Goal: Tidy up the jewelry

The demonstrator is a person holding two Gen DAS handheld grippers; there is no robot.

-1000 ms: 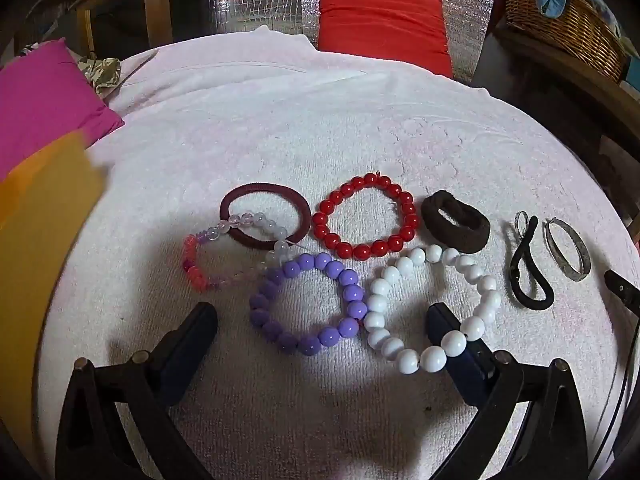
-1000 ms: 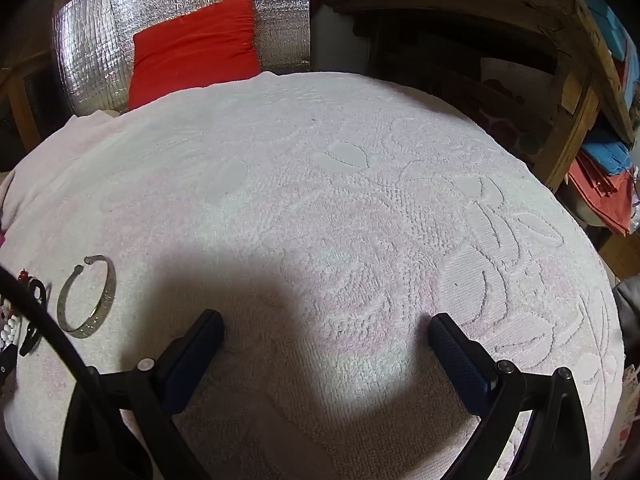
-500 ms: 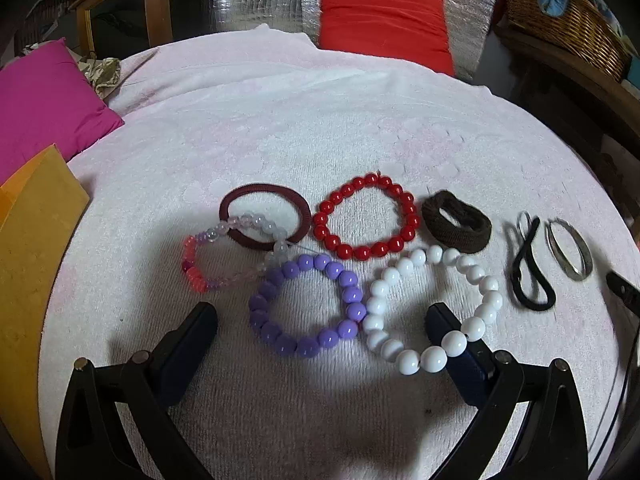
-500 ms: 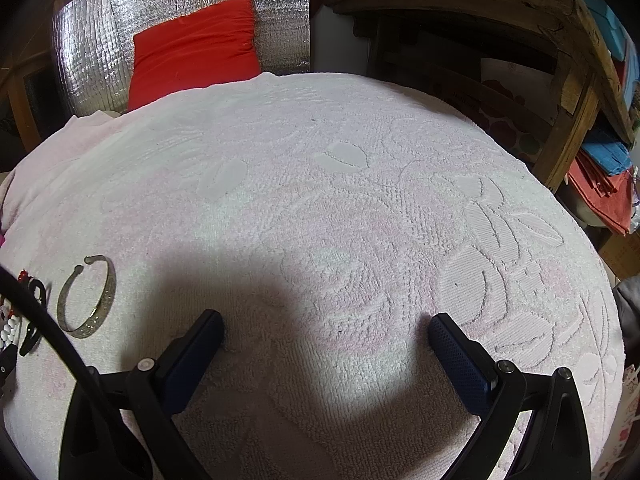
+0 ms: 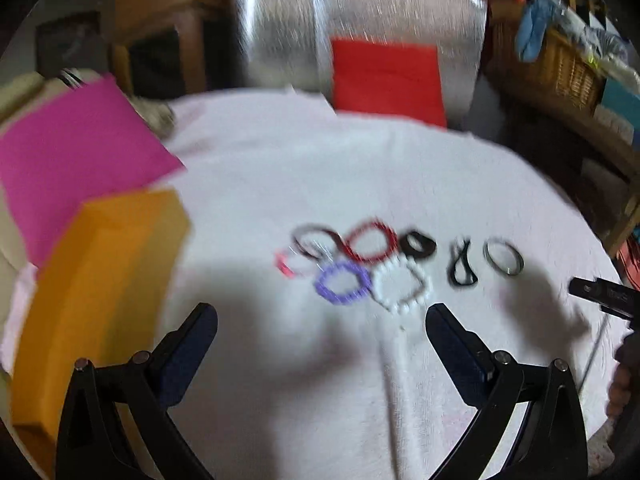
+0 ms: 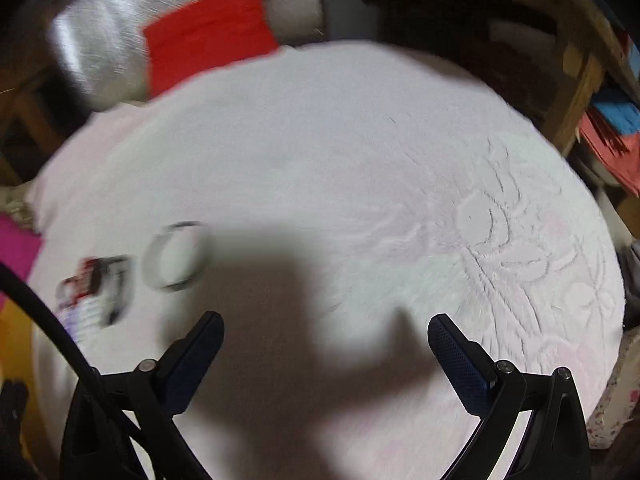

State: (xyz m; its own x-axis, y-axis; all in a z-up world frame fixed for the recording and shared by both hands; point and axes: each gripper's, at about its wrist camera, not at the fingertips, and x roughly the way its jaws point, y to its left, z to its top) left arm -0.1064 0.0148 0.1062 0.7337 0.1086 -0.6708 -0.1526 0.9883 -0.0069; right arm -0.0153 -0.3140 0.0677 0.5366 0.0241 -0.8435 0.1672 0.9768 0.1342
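The jewelry is laid in a blurred cluster mid-towel (image 5: 360, 184): purple bead bracelet (image 5: 343, 283), white bead bracelet (image 5: 401, 288), red bead bracelet (image 5: 371, 241), silver bangle (image 5: 503, 257). An orange box (image 5: 100, 280) is seen left; its contents are hidden. No writing can be read. Left gripper (image 5: 321, 326) and right gripper (image 6: 325, 334) are spread wide, nothing held.

Black left tool (image 5: 321, 322), dark-blue textured pads (image 5: 456, 346), silver screws.
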